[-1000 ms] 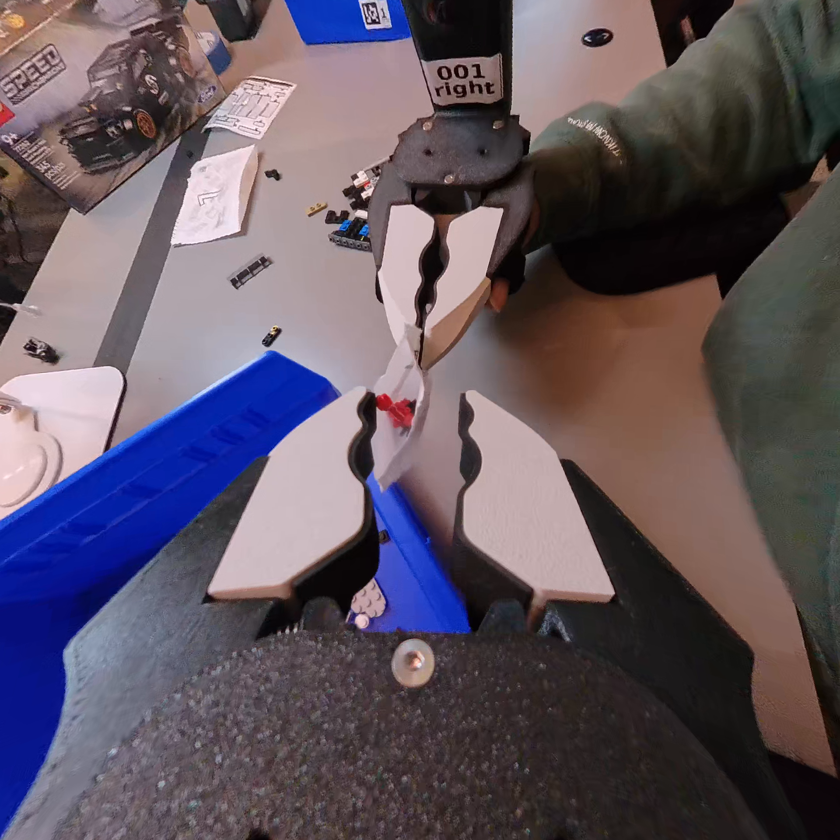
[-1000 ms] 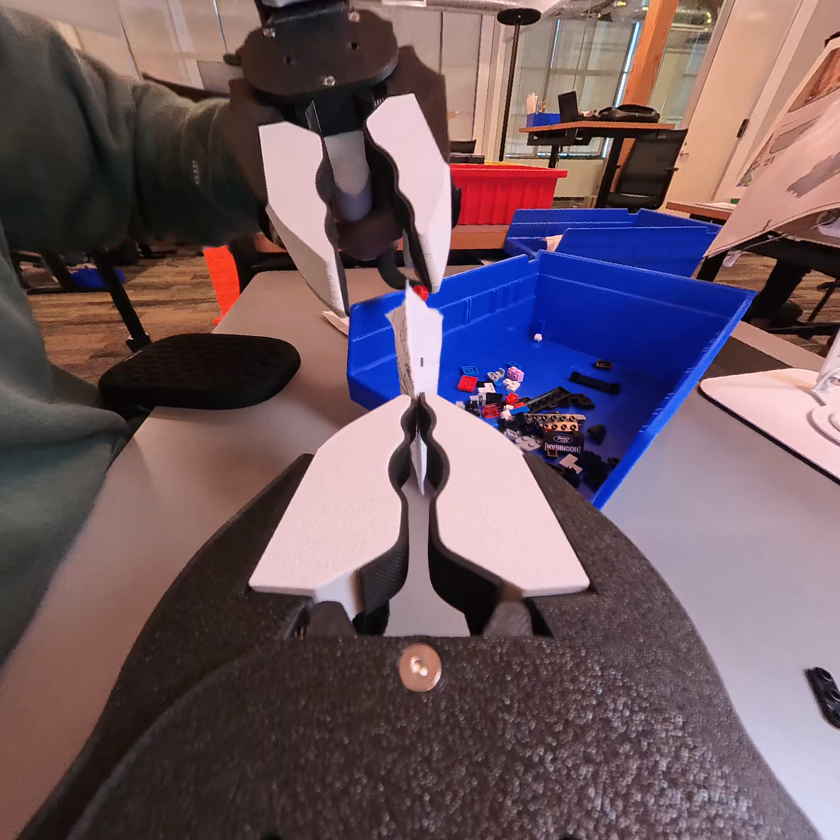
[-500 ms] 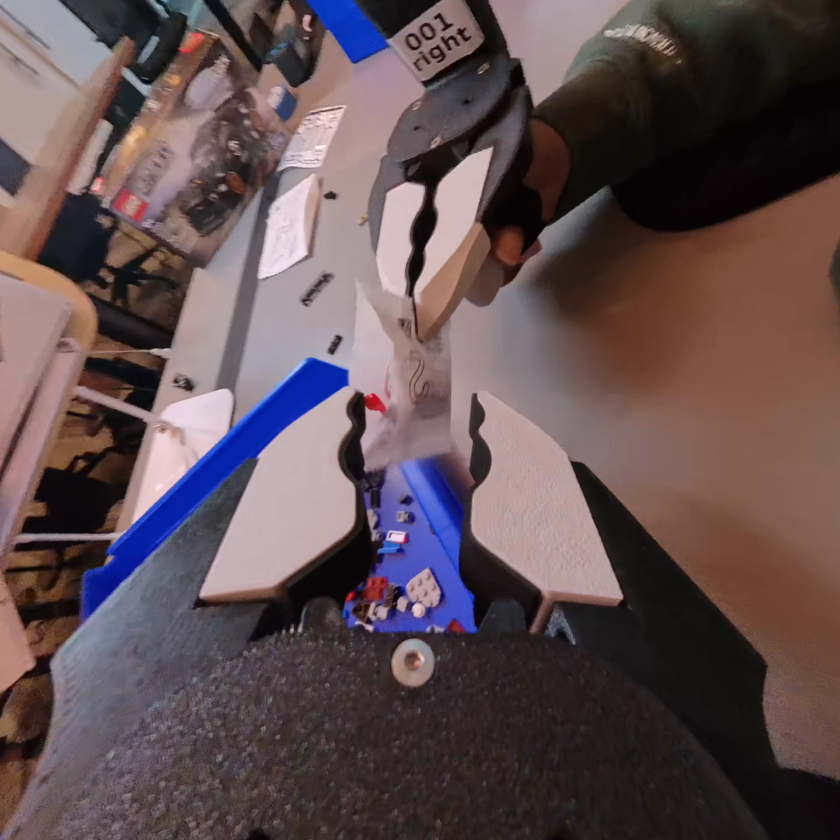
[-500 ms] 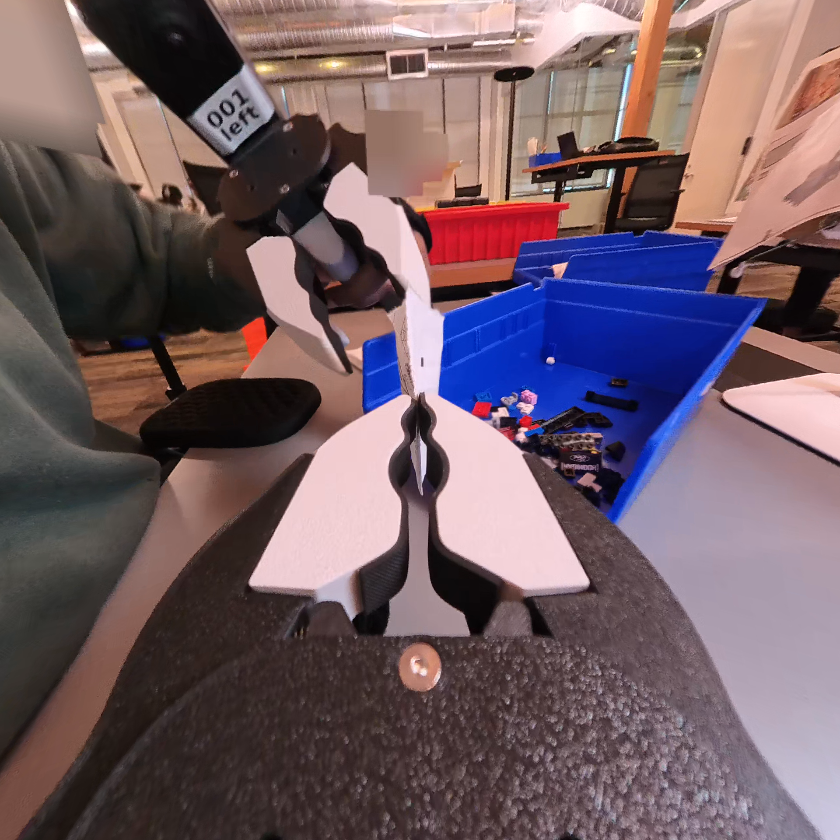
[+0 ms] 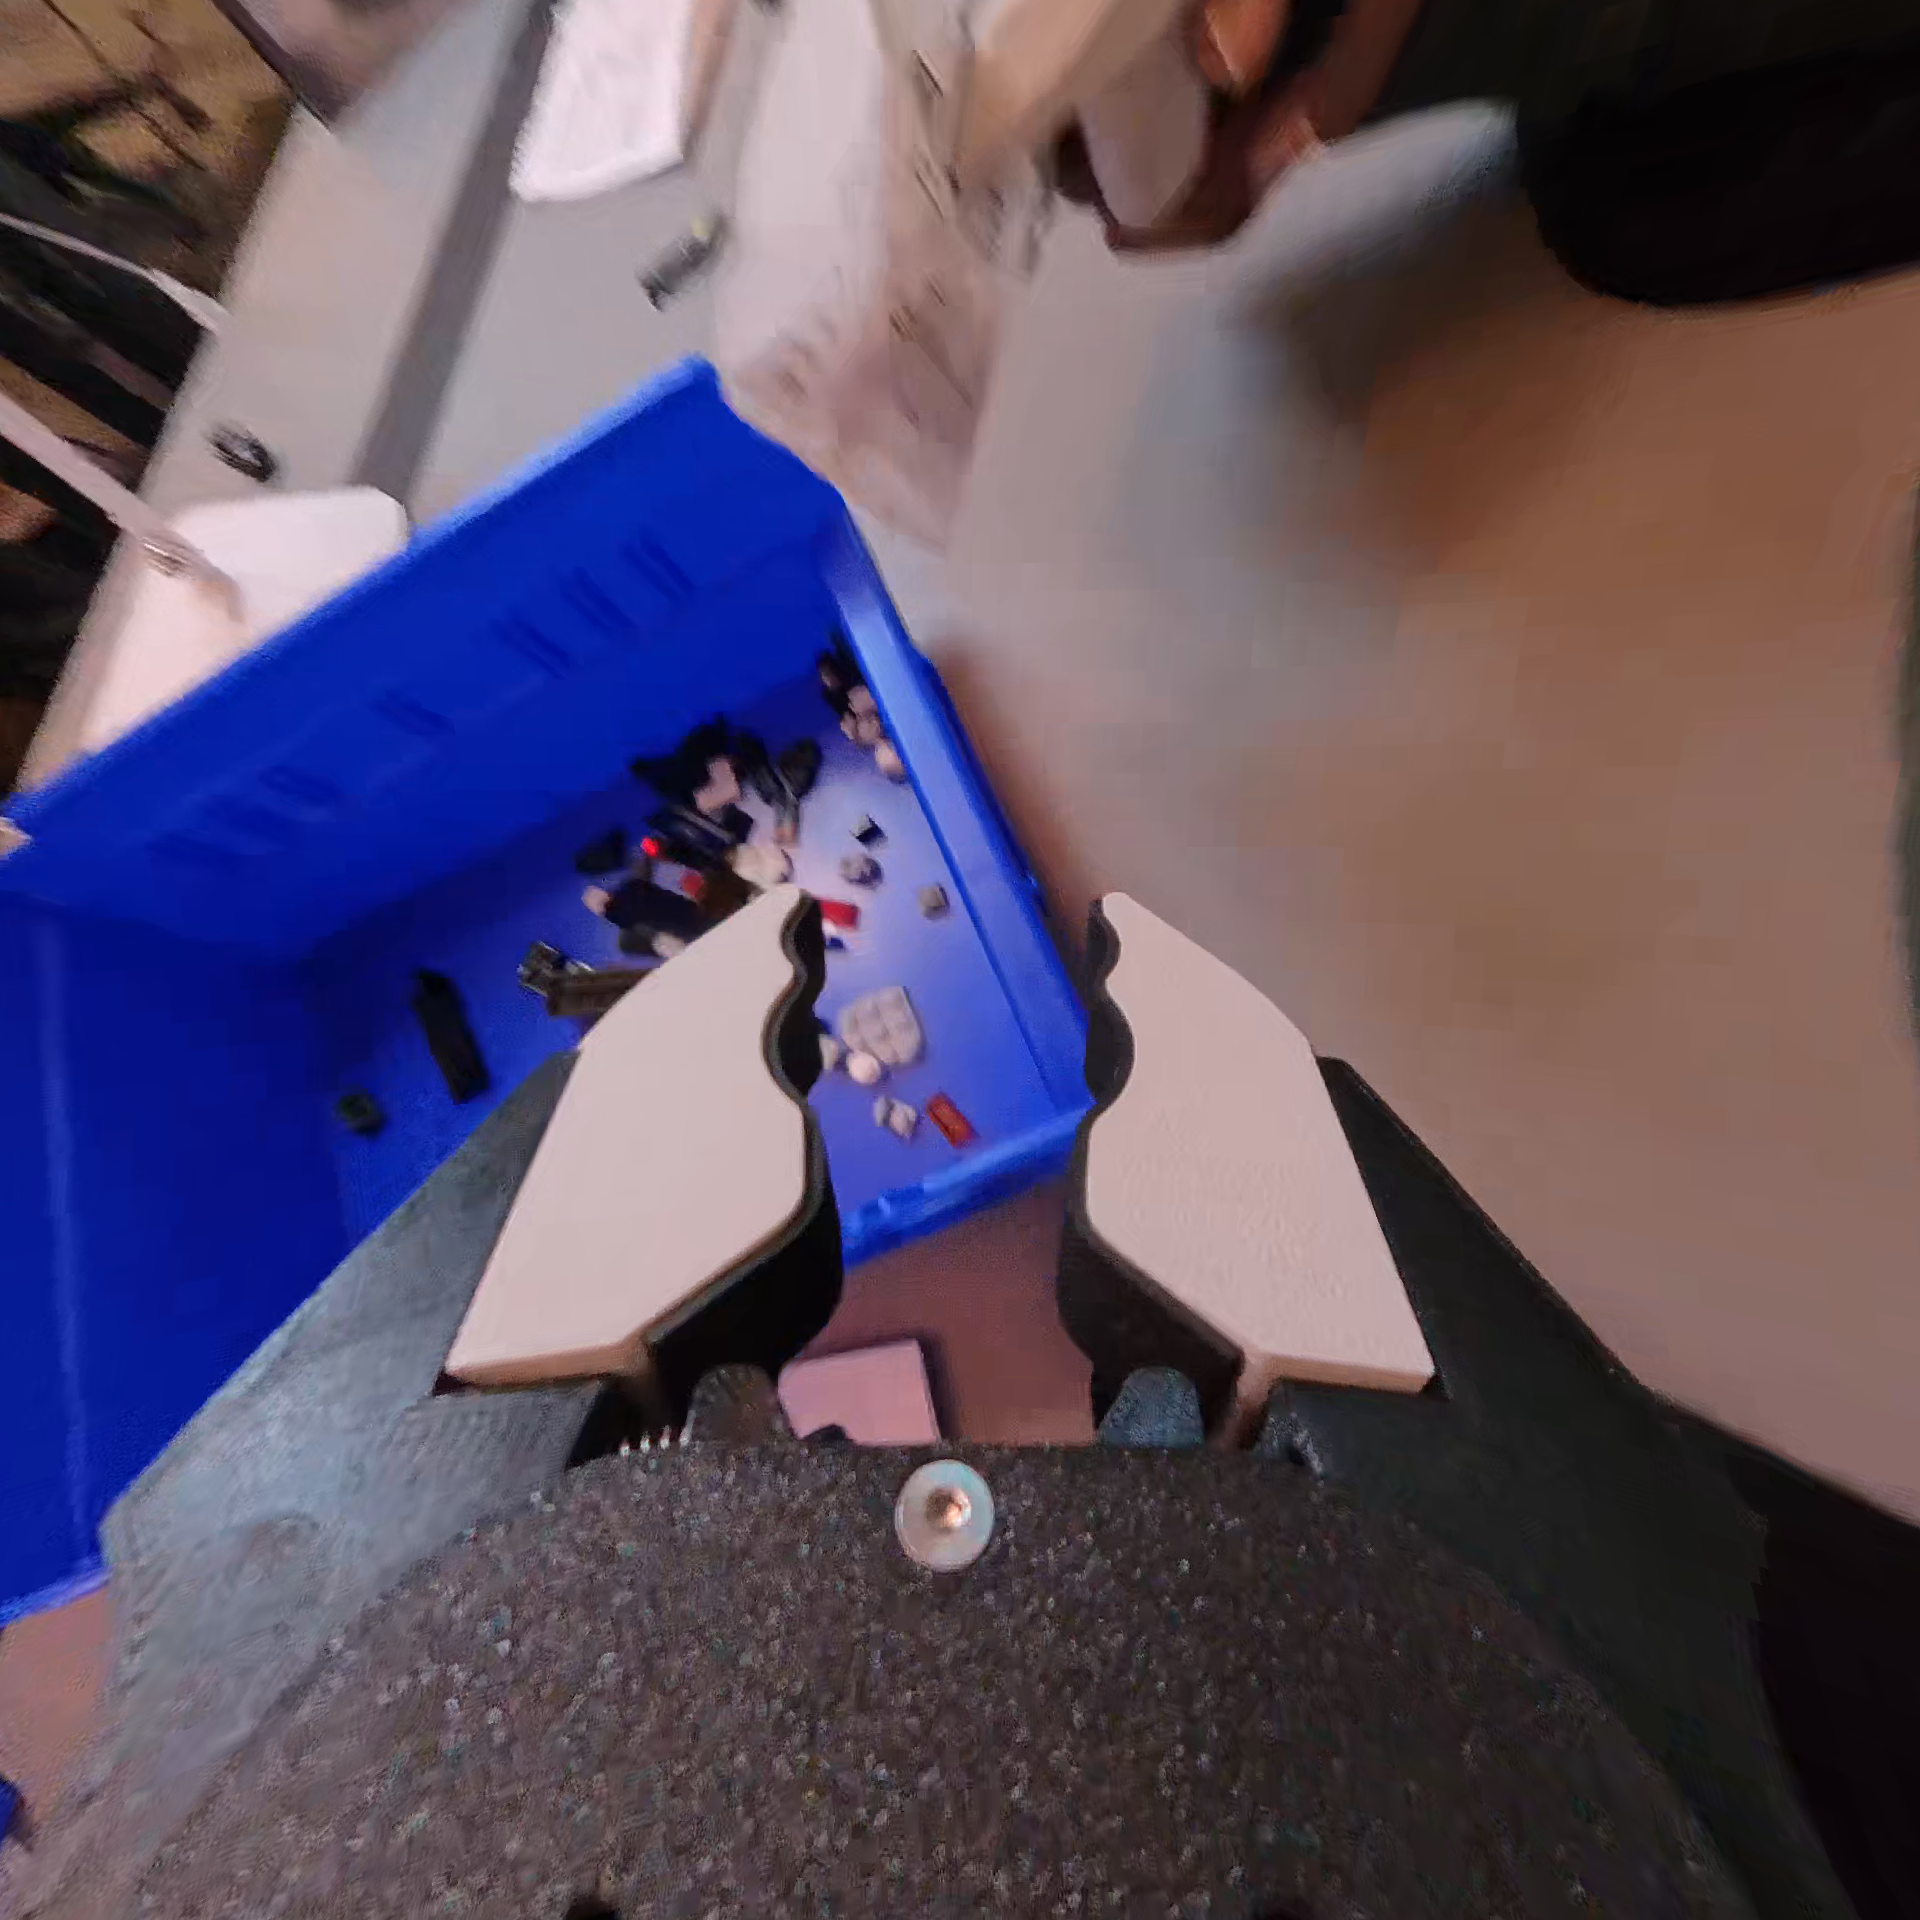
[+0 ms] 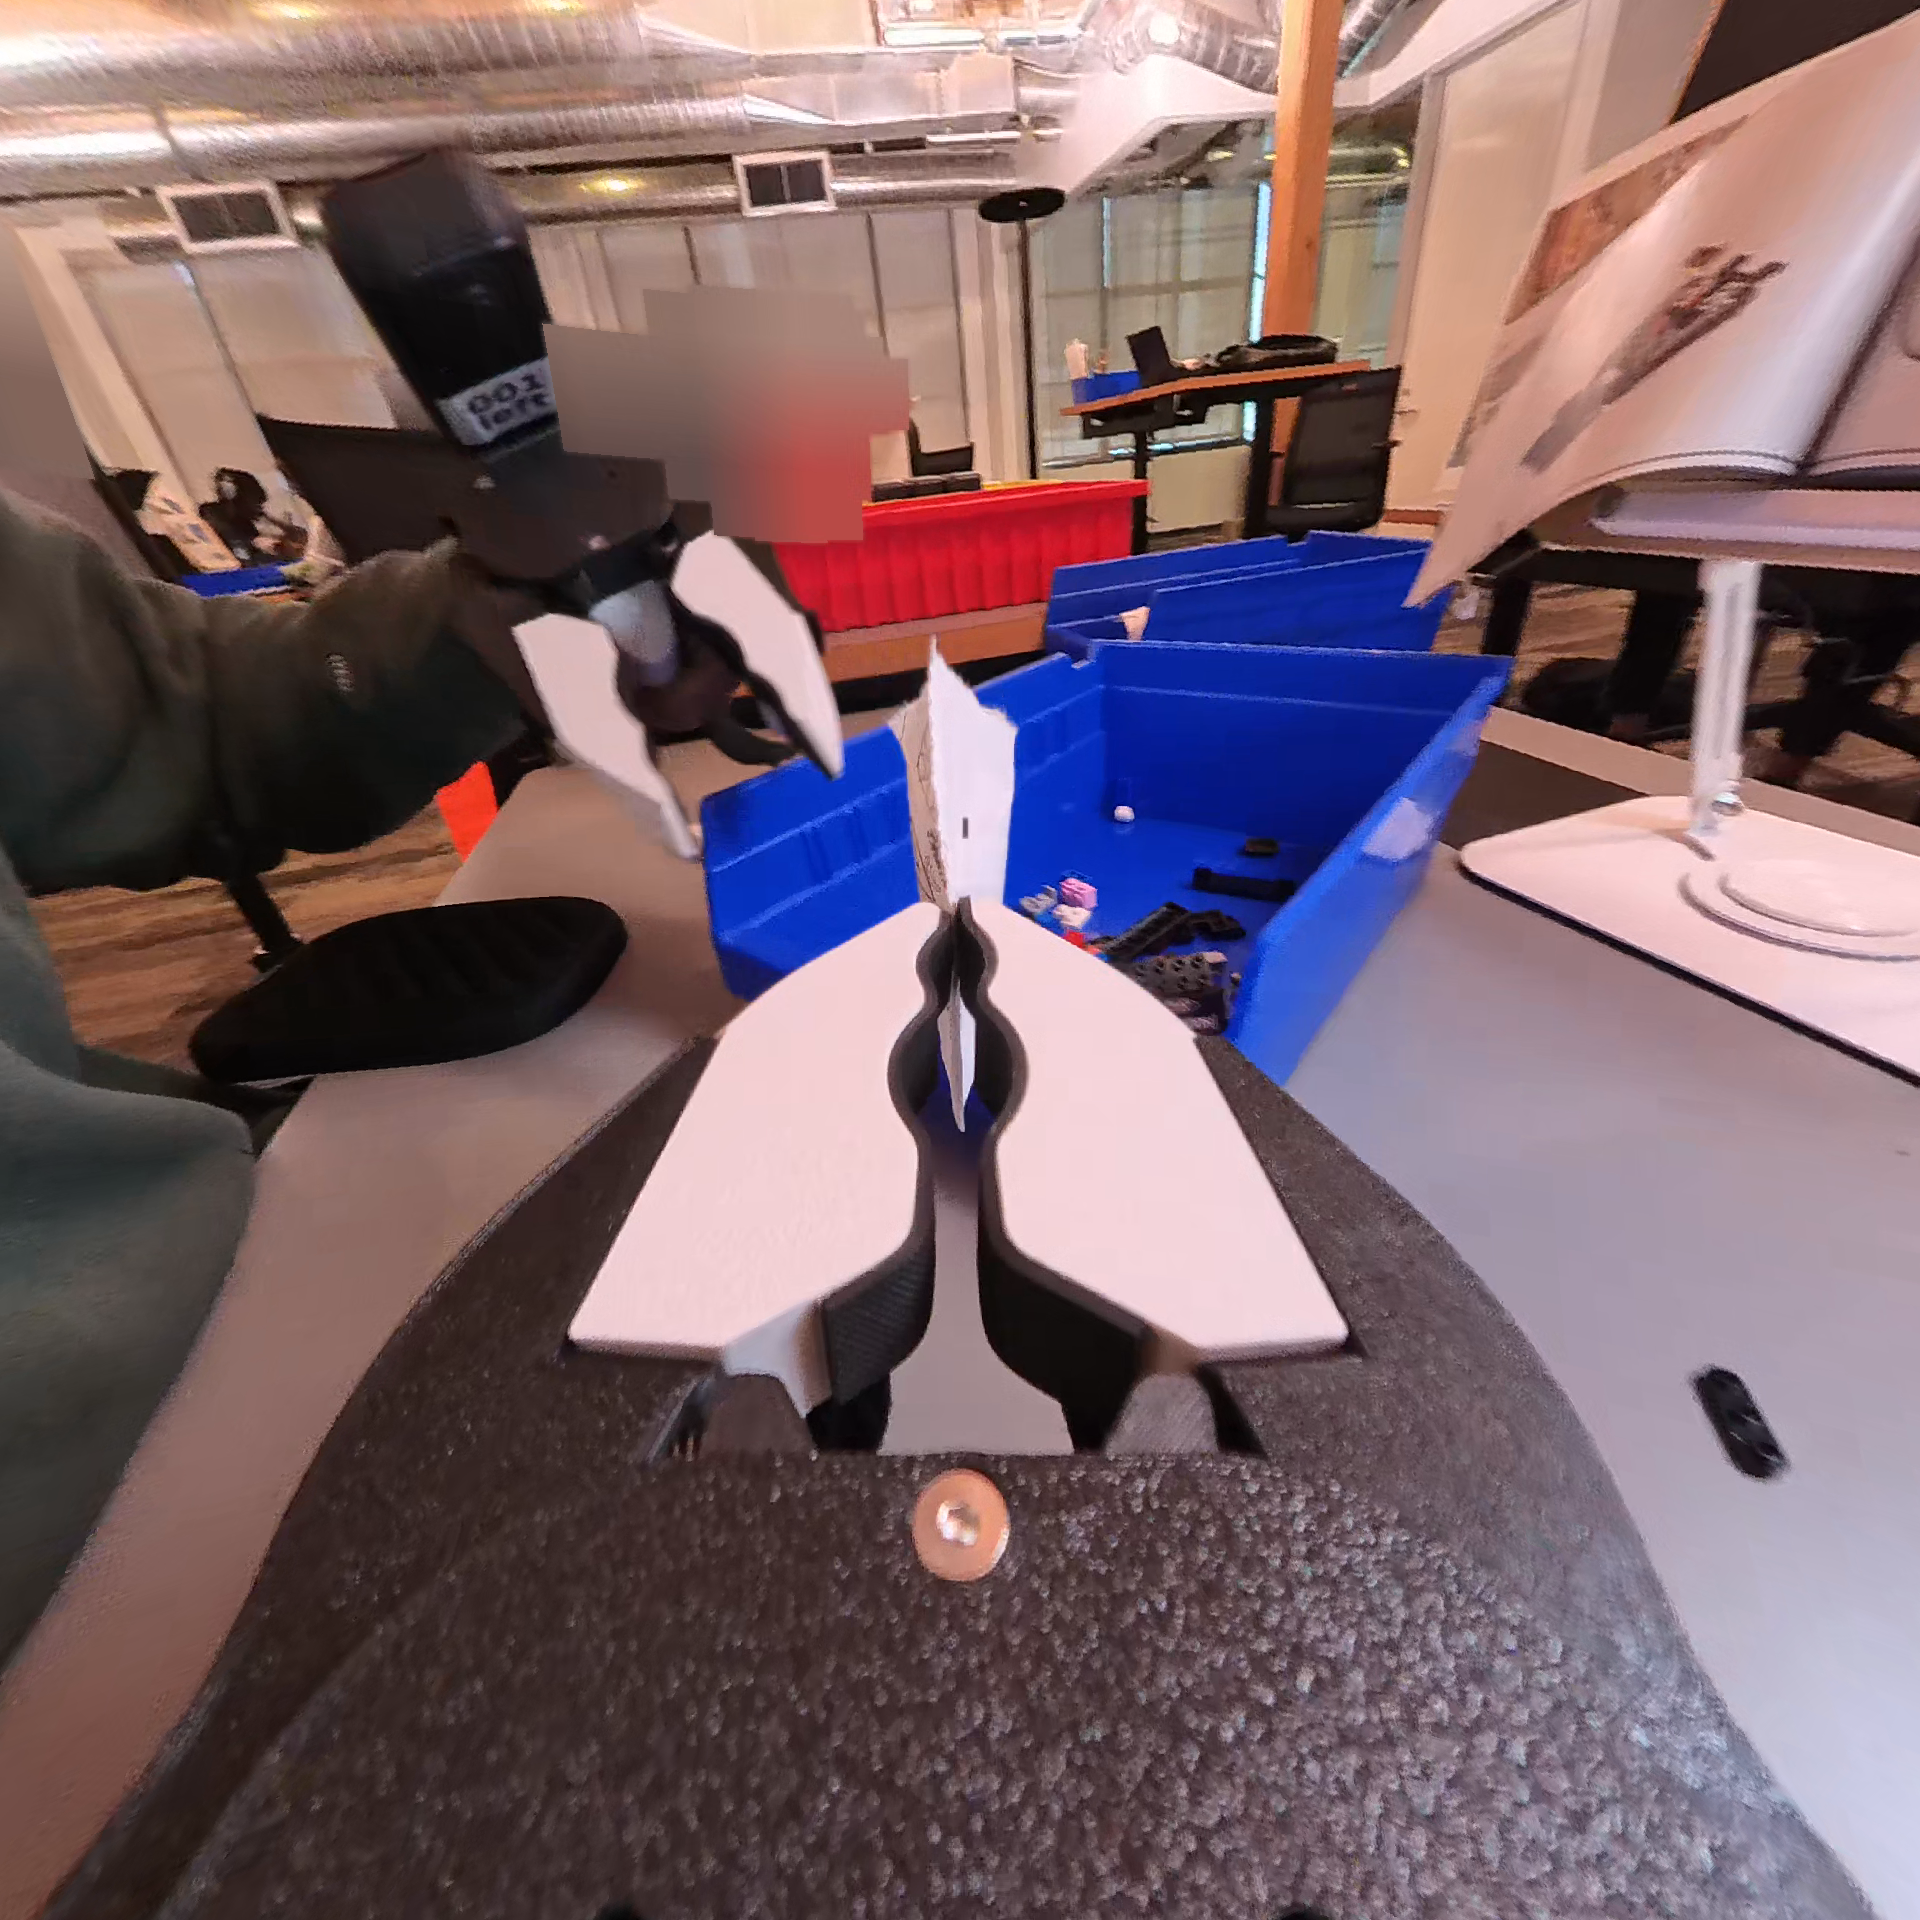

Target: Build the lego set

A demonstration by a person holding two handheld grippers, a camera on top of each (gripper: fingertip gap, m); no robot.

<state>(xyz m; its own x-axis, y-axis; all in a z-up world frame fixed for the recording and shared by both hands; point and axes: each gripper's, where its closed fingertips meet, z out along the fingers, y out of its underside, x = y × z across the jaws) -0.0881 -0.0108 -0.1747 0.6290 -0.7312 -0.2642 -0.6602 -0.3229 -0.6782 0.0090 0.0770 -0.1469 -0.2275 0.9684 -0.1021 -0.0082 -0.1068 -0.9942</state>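
My right gripper is shut on the lower edge of a small white bag and holds it upright above the near wall of a blue bin. Several small toy bricks lie in the bin. My left gripper is open and empty, above the bin's near corner, looking down on the bricks. In the right wrist view the left gripper hangs open, up and left of the bag and apart from it. The left wrist view is blurred, and the bag is a pale smear.
A white stand base carrying an open booklet is on the table right of the bin. A black brick lies on the grey table. A black chair pad is at the left. More blue bins stand behind. Spacing between my two grippers at the tips: around 15 cm. Measured from the fingertips, the black brick is 20 cm or so from the right gripper and 30 cm from the left.
My left gripper, open throughout, has swung back and left, away from the bag, and now looks down into the bin. The right gripper still holds the bag. The red piece at the bag no longer shows.
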